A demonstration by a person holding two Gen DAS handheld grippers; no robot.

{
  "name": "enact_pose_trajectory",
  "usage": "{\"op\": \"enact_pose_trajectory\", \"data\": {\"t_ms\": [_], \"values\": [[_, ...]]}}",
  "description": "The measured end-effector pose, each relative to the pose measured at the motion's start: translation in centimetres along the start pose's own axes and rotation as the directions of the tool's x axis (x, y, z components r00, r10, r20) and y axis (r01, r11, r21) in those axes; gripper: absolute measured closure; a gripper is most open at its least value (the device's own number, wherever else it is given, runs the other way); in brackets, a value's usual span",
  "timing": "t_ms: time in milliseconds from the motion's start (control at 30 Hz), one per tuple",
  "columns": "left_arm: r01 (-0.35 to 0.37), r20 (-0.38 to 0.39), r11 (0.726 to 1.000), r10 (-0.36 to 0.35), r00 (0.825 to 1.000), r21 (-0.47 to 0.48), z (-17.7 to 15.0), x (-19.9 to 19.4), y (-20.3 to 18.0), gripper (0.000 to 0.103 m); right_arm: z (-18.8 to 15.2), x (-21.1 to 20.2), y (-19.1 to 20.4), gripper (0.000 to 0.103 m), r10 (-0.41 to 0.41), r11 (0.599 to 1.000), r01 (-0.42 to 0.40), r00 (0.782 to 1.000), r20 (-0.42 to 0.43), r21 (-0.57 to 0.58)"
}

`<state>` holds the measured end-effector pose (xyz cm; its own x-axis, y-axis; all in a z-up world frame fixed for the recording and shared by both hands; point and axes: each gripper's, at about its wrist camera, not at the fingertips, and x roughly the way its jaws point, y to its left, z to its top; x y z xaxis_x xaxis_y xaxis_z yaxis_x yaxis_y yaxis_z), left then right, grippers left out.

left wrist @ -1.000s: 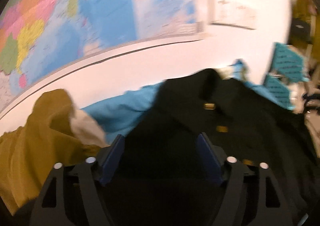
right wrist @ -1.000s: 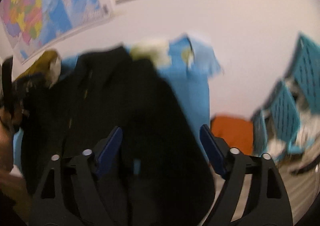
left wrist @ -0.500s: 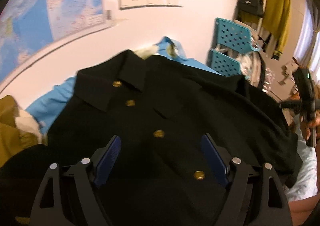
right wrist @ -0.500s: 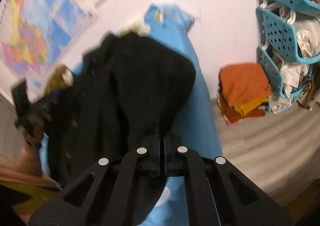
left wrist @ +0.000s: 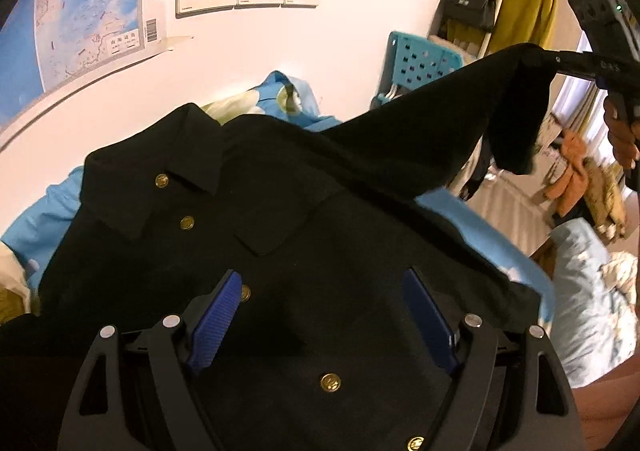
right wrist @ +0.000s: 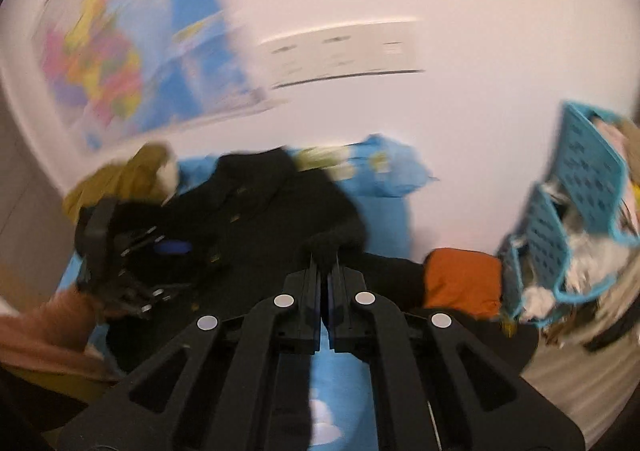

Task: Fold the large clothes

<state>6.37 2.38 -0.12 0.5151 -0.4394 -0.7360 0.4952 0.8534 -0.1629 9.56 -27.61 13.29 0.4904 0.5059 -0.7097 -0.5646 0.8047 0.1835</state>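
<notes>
Right now the left hand-held gripper [left wrist: 320, 315] hovers w/ fingers wide apart over the black shirt [left wrist: 248, 219] spread mid-frame on blue bedding [left wrist: 476, 211], while the right hand-held gripper [right wrist: 324, 271], fingers together, pinches its sleeve [left wrist: 516, 111] up at upper right.

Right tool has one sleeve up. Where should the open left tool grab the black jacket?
Take the black jacket by its other sleeve, lying at the far left. Bring the left tool in low from that outer side. The right tool holds its sleeve lifted, so a matching grip keeps the fold even.
</notes>
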Motion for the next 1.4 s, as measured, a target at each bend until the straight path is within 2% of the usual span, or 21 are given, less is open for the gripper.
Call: {"op": "enact_pose_trajectory", "data": {"t_ms": [100, 167, 233, 267, 300, 367, 467, 567, 633, 700, 800, 867, 900, 933, 1033, 1100, 1167, 1267, 1300, 1333, 1400], "values": [[0.026, 0.015, 0.999, -0.026, 1.0, -0.038, 0.0, -0.4, 1.0, 0.023, 1.7, 2.6, 5.3, 0.099, 0.061, 0.992, -0.07, 0.994, -0.086, -0.109], [0.029, 0.025, 0.998, -0.027, 0.999, -0.058, -0.2, -0.8, 1.6, 0.023, 2.0, 4.8, 8.4, 0.092, 0.113, 0.979, -0.134, 0.983, -0.143, -0.152], [0.038, 0.032, 0.995, -0.035, 0.999, -0.092, -0.7, -1.4, 2.6, 0.023, 2.0, 7.2, 11.1, 0.066, 0.177, 0.963, -0.214, 0.961, -0.215, -0.165], [0.04, 0.032, 0.993, -0.037, 0.999, -0.112, -1.1, -1.6, 3.2, 0.023, 2.0, 7.8, 12.2, 0.034, 0.19, 0.956, -0.232, 0.955, -0.228, -0.177], [0.034, 0.028, 0.99, -0.031, 0.999, -0.134, -1.4, -1.9, 3.9, 0.023, 2.0, 8.3, 13.2, 0.022, 0.19, 0.951, -0.233, 0.959, -0.212, -0.204], [0.017, 0.022, 0.988, -0.014, 1.0, -0.155, -2.2, -2.3, 4.9, 0.023, 1.8, 8.3, 14.1, 0.021, 0.157, 0.942, -0.207, 0.968, -0.198, -0.265], [0.014, 0.018, 0.984, -0.011, 1.0, -0.176, -3.3, -3.1, 6.1, 0.023, 0.9, 7.9, 12.3, 0.009, 0.125, 0.953, -0.158, 0.982, -0.139, -0.257], [0.021, 0.021, 0.982, -0.017, 1.0, -0.189, -3.9, -3.5, 7.0, 0.023, -2.7, 10.2, 8.2, 0.008, 0.086, 0.98, -0.117, 0.978, -0.19, -0.158], [0.033, 0.021, 0.979, -0.029, 0.999, -0.2, -4.0, -3.5, 7.4, 0.023, -5.4, 12.1, 6.5, 0.009, 0.124, 0.988, -0.143, 0.962, -0.245, -0.063], [0.04, 0.02, 0.976, -0.036, 0.999, -0.213, -4.1, -3.4, 7.7, 0.023, -8.1, 13.7, 6.1, 0.023, 0.187, 0.981, -0.194, 0.94, -0.284, 0.005], [0.063, 0.021, 0.972, -0.06, 0.998, -0.227, -4.5, -3.7, 7.8, 0.023, -10.2, 14.4, 7.8, 0.038, 0.304, 0.951, -0.306, 0.908, -0.289, 0.04], [0.089, 0.017, 0.97, -0.088, 0.996, -0.227, -4.8, -3.8, 7.7, 0.023, -10.7, 14.4, 9.6, 0.039, 0.343, 0.935, -0.356, 0.893, -0.293, 0.011], [0.1, 0.011, 0.969, -0.1, 0.995, -0.225, -5.1, -3.8, 7.4, 0.023, -10.7, 14.2, 10.8, 0.042, 0.383, 0.914, -0.405, 0.874, -0.298, -0.013], [0.107, 0.001, 0.969, -0.109, 0.994, -0.223, -5.2, -3.6, 7.1, 0.023, -10.4, 14.0, 11.4, 0.045, 0.401, 0.903, -0.429, 0.866, -0.297, -0.032], [0.142, -0.049, 0.967, -0.156, 0.987, -0.211, -5.8, -2.3, 5.5, 0.023, -8.3, 12.4, 10.4, 0.045, 0.403, 0.905, -0.421, 0.893, -0.201, -0.054], [0.183, -0.082, 0.961, -0.203, 0.976, -0.207, -5.7, -1.0, 4.2, 0.023, -6.2, 11.7, 7.4, 0.033, 0.328, 0.943, -0.331, 0.94, -0.095, -0.018], [0.232, -0.099, 0.949, -0.257, 0.961, -0.213, -5.3, 0.1, 3.1, 0.023, -4.7, 12.5, 3.8, 0.029, 0.244, 0.966, -0.24, 0.969, -0.036, 0.094], [0.275, -0.136, 0.931, -0.312, 0.94, -0.24, -4.1, 2.5, 1.9, 0.023, -3.5, 16.0, -1.1, 0.027, 0.195, 0.943, -0.178, 0.98, -0.036, 0.281], [0.271, -0.143, 0.933, -0.309, 0.94, -0.236, -3.8, 3.1, 1.7, 0.028, -3.2, 17.5, -2.1, 0.027, 0.185, 0.935, -0.159, 0.981, -0.055, 0.317], [0.261, -0.156, 0.938, -0.3, 0.941, -0.23, -3.6, 3.7, 1.5, 0.054, -3.1, 18.6, -2.6, 0.027, 0.17, 0.932, -0.138, 0.983, -0.068, 0.334], [0.241, -0.223, 0.947, -0.288, 0.932, -0.213, -3.6, 4.6, 1.5, 0.091, -3.2, 20.8, -3.6, 0.027, 0.186, 0.907, -0.138, 0.979, -0.083, 0.398]]}}
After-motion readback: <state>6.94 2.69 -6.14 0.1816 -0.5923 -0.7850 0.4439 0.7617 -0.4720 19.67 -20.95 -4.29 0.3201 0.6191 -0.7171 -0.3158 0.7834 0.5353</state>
